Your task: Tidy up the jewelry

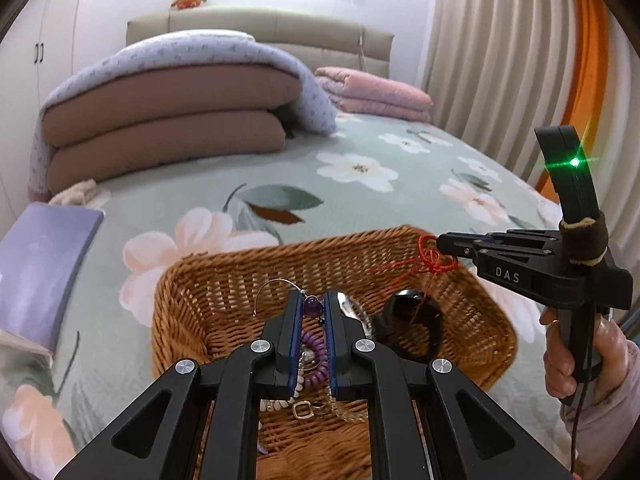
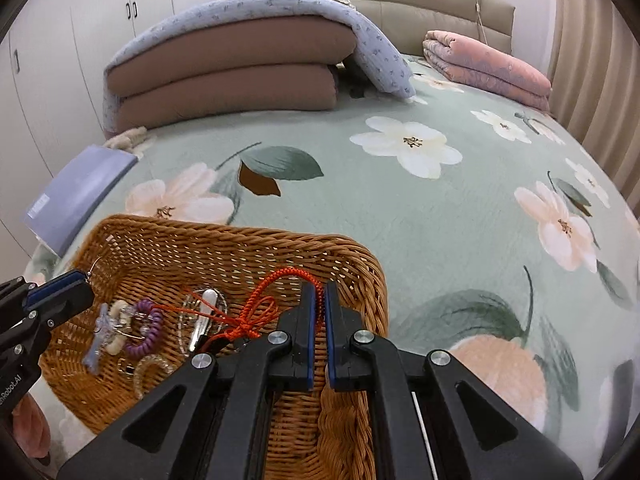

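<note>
A wicker basket (image 1: 280, 256) (image 2: 240, 236) sits on the flowered bedspread with jewelry in it. My left gripper (image 1: 313, 300) (image 2: 82, 286) hangs over the basket's middle, shut on a purple heart pendant (image 1: 313, 307) with a thin silver wire hoop (image 1: 272, 286). My right gripper (image 2: 319, 292) (image 1: 439, 242) is over the basket's right rim, shut on a red knotted cord (image 2: 256, 316) (image 1: 430, 254) that trails into the basket. Inside lie a purple coil band (image 2: 146, 330), a silver clip (image 2: 204, 316), a pale blue piece (image 2: 98, 338) and a black ring-shaped piece (image 1: 412, 328).
A lilac book (image 1: 36, 272) (image 2: 80, 192) lies left of the basket at the bed's edge. Folded brown quilts (image 1: 168, 120) and a pink blanket (image 1: 372, 92) are stacked at the headboard. Curtains (image 1: 500, 60) hang on the right. A hand (image 1: 568, 360) holds the right gripper's grip.
</note>
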### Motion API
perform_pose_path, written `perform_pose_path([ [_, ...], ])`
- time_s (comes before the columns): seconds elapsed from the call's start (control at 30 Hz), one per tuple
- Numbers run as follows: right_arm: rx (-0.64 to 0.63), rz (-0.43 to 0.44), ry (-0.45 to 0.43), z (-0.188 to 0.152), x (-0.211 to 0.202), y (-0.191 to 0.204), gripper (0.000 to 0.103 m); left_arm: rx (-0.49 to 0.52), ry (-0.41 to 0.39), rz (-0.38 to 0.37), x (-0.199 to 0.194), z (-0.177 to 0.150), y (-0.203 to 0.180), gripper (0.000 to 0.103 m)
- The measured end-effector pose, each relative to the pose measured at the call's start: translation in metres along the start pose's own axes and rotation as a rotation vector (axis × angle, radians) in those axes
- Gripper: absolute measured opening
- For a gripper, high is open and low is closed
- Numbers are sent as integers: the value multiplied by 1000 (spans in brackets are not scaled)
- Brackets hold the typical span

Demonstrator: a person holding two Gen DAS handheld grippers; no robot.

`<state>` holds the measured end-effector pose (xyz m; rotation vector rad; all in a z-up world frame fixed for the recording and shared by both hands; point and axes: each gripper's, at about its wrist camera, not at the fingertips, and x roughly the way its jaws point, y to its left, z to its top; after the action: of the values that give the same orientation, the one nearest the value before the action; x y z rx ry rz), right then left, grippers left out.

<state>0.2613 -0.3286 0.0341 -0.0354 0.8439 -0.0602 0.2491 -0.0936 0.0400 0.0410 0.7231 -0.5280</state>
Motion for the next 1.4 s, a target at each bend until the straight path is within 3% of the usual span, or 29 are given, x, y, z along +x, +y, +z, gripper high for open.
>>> perform_pose_path([
  [0.2,13,20,17,-1,3,0,7,-22,34,5,16,-4,5,11],
  [0.3,22,24,9,-3,-3,-4,20,-60,51,-23,18,-6,12,15],
  [0.33,21,22,1,-5,-7,-5,29,-64,51,-33,16,-7,13,17],
  [0.43,19,40,-16,-11,-23,-3,32,-58,32,-39,6,-10,13,46],
  [0.47,17,48,-22,-14,-30,-2,32,-55,17,-37,0,-11,12,52],
  [0.77,-15,123,-133,-52,-119,22,32,-33,-141,-19,-96,-20,-4,53],
  [0.83,-21,129,-154,-64,-140,29,33,-17,-197,-2,-125,-26,-10,59],
  [0.9,-21,140,-172,-74,-156,34,39,-11,-243,10,-152,-34,-15,73],
  [0.97,-12,138,-191,-86,-171,39,47,-15,-284,27,-176,-43,-19,75],
  [1.1,-4,132,-225,-111,-194,47,50,-57,-312,55,-205,-61,-23,76],
  [1.2,1,117,-232,-135,-202,52,67,-97,-310,113,-214,-78,-26,76],
  [1.3,-21,84,-228,-156,-200,56,71,-117,-286,193,-210,-100,-32,76],
  [1.4,-19,49,-242,-172,-194,55,71,-99,-198,215,-189,-123,-36,76],
])
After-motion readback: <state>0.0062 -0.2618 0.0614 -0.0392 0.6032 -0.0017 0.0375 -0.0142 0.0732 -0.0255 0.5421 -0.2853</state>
